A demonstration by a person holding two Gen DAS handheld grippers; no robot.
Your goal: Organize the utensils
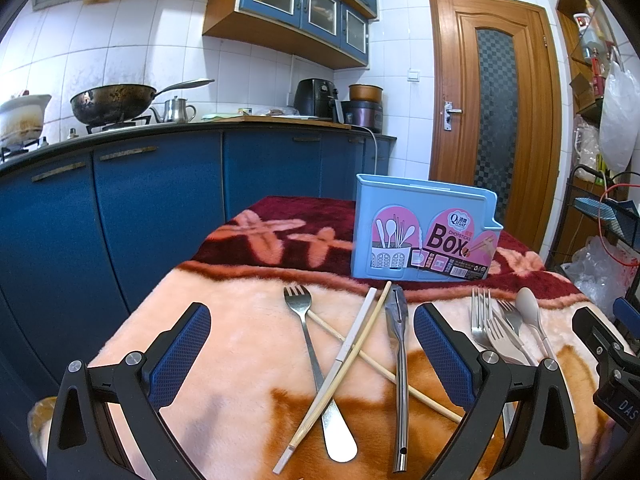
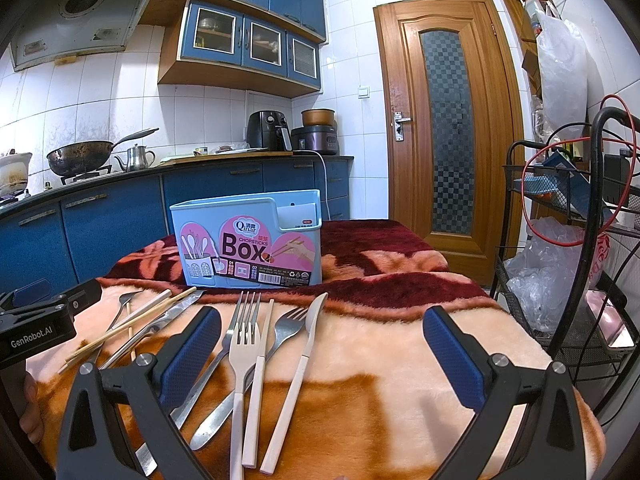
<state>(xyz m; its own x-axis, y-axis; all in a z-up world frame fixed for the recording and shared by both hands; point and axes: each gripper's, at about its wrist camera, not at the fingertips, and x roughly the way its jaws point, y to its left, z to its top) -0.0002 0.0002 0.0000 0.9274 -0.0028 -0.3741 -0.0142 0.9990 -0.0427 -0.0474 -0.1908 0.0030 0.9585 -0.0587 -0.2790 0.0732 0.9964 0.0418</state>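
Utensils lie lengthwise on the blanket-covered worktop (image 1: 224,360), heads toward the blue box (image 1: 424,228): steel fork (image 1: 310,356), crossed chopsticks (image 1: 352,348), beige fork (image 2: 243,356), spoon (image 2: 298,364). Left gripper (image 1: 312,356) and right gripper (image 2: 322,360) hover with jaws released; handle ends are cut off.

The right gripper (image 2: 322,354) hovers with its jaws spread wide and nothing between them above a plush blanket (image 2: 400,344). Under it lie a beige fork (image 2: 243,350), a beige spoon (image 2: 298,364) and steel forks (image 2: 280,330). A blue chopsticks box (image 2: 248,240) stands upright behind them.
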